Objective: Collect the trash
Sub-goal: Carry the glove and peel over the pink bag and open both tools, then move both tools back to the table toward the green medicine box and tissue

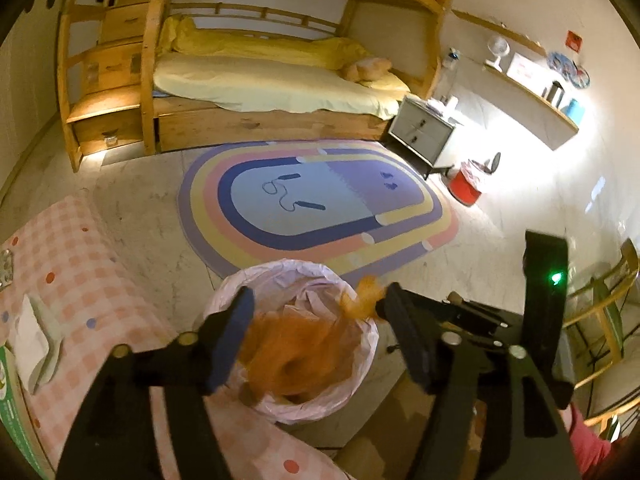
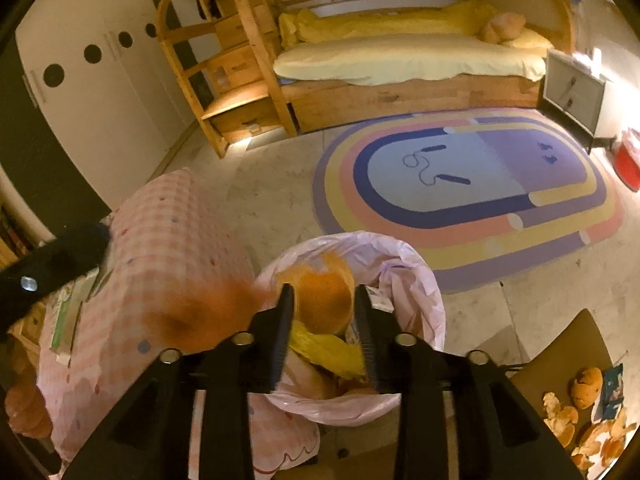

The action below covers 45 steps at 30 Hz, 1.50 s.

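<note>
A bin with a pink liner (image 1: 360, 364) (image 2: 424, 280) stands on the floor beside the table. My left gripper (image 1: 320, 320) hangs over it, open wide, with a blurred orange net bag (image 1: 296, 352) loose between its fingers above the bin's mouth. My right gripper (image 2: 324, 316) points into the same bin and shows at the right of the left wrist view (image 1: 384, 304). A curled orange peel (image 2: 324, 300) (image 1: 366, 290) sits in the gap at its tips, and its pads look just clear of it. A yellow wrapper (image 2: 320, 348) lies in the bin.
The table with a pink checked cloth (image 1: 80, 280) (image 2: 172, 240) borders the bin on the left. More orange peels (image 2: 592, 420) lie on a brown surface at lower right. A chair (image 1: 600, 320), an oval rug (image 1: 312, 200), a red bin (image 1: 466, 186) and a bunk bed are beyond.
</note>
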Each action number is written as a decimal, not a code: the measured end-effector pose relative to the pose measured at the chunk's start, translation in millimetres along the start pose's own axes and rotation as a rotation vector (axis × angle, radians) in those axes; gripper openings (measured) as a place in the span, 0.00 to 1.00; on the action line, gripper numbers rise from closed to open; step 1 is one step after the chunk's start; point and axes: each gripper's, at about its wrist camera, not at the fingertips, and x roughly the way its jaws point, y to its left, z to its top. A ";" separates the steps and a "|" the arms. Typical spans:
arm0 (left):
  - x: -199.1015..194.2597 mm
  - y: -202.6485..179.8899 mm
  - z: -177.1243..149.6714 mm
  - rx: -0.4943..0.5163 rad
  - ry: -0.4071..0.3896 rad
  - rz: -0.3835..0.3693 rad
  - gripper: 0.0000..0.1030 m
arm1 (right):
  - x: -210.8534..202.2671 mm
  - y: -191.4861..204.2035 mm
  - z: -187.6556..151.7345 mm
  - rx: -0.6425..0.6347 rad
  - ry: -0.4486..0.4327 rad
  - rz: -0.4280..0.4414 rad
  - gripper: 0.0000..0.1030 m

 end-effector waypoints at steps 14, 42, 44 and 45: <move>-95.6 27.0 -43.6 -0.075 -0.087 0.247 0.66 | -68.6 43.6 -13.1 -0.049 -0.078 0.116 0.37; -277.8 96.9 -169.2 -0.346 -0.224 0.620 0.66 | -130.4 206.6 -63.7 -0.405 -0.079 0.272 0.42; -280.4 112.0 -171.2 -0.350 -0.221 0.648 0.66 | -124.1 217.0 -62.7 -0.418 -0.068 0.266 0.43; -281.0 118.4 -171.9 -0.354 -0.215 0.663 0.68 | -120.5 222.4 -62.1 -0.423 -0.062 0.263 0.43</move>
